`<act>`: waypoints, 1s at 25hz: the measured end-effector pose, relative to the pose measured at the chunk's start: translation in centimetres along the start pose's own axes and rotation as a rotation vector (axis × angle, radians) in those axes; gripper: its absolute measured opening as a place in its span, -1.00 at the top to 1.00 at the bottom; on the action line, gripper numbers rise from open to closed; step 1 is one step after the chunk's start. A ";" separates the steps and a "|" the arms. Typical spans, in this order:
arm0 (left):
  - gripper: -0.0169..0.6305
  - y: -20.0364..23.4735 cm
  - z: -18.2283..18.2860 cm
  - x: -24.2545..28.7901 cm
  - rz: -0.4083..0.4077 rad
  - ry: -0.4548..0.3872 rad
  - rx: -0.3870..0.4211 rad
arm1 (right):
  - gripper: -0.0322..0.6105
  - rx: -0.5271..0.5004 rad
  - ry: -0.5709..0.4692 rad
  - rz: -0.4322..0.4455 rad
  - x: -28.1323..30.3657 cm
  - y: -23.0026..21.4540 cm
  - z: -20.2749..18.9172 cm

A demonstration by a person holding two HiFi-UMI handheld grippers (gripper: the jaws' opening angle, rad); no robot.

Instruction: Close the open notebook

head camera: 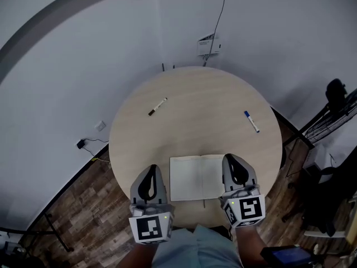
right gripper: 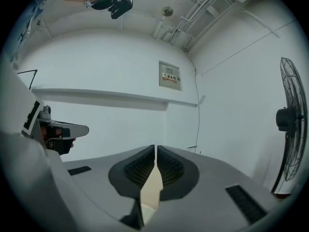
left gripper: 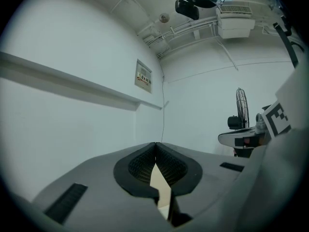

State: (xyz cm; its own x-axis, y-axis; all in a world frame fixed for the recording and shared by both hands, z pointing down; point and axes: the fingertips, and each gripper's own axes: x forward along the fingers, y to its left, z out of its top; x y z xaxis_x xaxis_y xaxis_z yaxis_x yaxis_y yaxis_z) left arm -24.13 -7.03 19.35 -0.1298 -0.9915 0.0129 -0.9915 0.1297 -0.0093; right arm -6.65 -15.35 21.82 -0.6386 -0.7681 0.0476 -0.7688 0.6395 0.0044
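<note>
An open notebook (head camera: 195, 177) with blank white pages lies flat at the near edge of the round wooden table (head camera: 195, 102). My left gripper (head camera: 152, 168) hovers just left of the notebook, over the table's front rim. Its jaws are shut with nothing between them, as the left gripper view (left gripper: 155, 144) also shows. My right gripper (head camera: 230, 158) sits above the notebook's right edge. Its jaws meet at the tips in the right gripper view (right gripper: 155, 147) and hold nothing. Both grippers point level toward the far wall.
A black-tipped white marker (head camera: 158, 106) lies at the table's left middle, and a blue-capped marker (head camera: 251, 121) at the right. A wall box (head camera: 208, 46) with a cable hangs behind the table. Dark equipment (head camera: 334, 110) stands at the right, and a fan (right gripper: 289, 120) beyond it.
</note>
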 end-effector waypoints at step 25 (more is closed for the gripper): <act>0.89 -1.3 -21.1 3.3 0.121 0.444 -0.090 | 0.75 0.142 0.346 0.170 4.0 -3.0 -17.9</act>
State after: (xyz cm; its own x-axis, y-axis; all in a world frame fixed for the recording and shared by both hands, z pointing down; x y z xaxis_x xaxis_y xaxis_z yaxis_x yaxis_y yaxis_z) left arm -23.38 -10.18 40.52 -0.2153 -0.8697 0.4441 -0.9633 0.2639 0.0498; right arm -6.32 -19.69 39.89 -0.7266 -0.5796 0.3689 -0.6657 0.7268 -0.1690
